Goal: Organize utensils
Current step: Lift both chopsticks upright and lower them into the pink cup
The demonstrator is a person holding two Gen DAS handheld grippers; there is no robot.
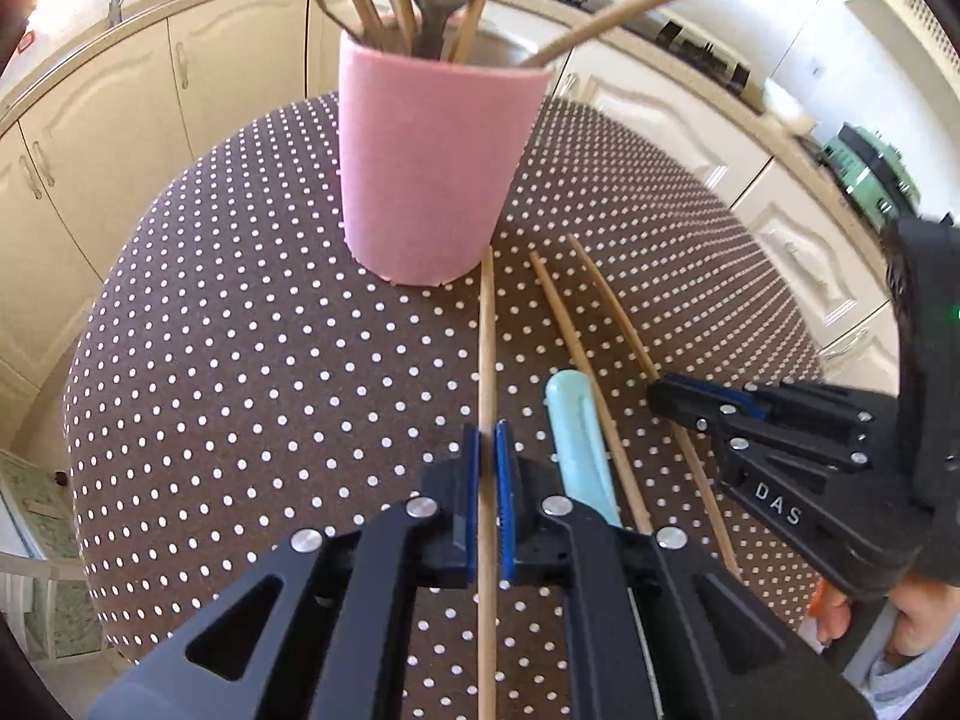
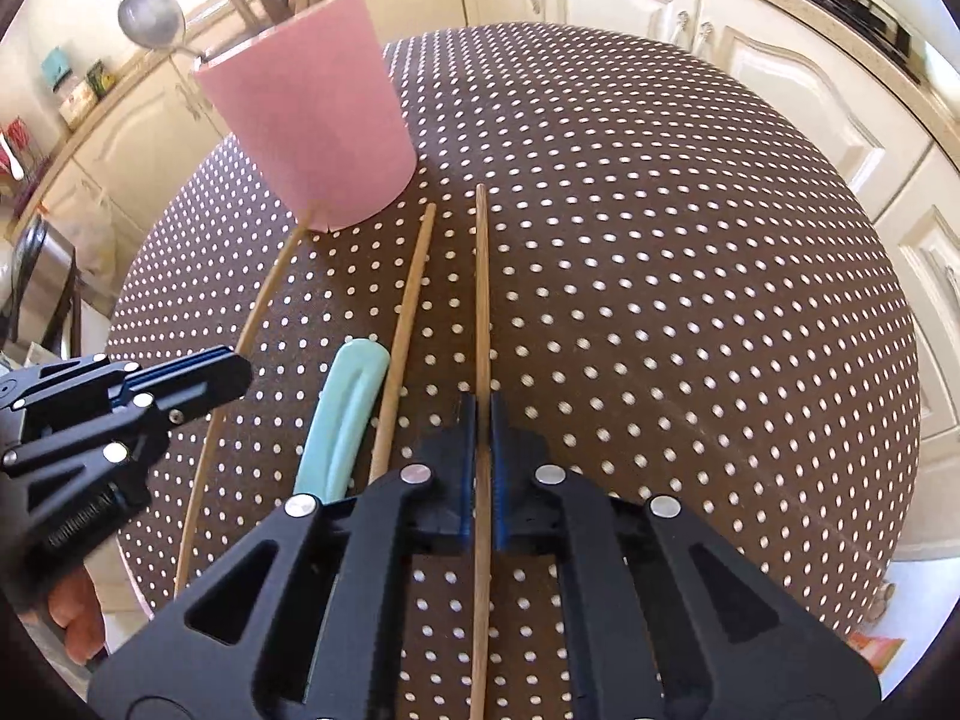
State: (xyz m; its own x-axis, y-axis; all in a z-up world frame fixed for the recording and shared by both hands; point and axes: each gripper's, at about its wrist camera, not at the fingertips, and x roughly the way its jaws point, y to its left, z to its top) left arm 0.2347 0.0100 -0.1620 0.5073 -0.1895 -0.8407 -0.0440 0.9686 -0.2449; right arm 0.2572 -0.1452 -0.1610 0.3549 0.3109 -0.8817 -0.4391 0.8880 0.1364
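Both jaws clamp wooden sticks: left gripper [image 1: 487,450], right gripper [image 2: 483,420]

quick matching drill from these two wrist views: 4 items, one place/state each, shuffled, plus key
Items
1. pink holder
2. mint green handle
3. left gripper
4. right gripper

Places or states
A. shut on the rightmost wooden stick
B. lying flat on the dotted tablecloth, beside the middle wooden stick
C. upright, with utensils standing in it
D. shut on the leftmost wooden stick, the one whose far end reaches the holder's base

Pairs: 1-C, 2-B, 3-D, 4-A
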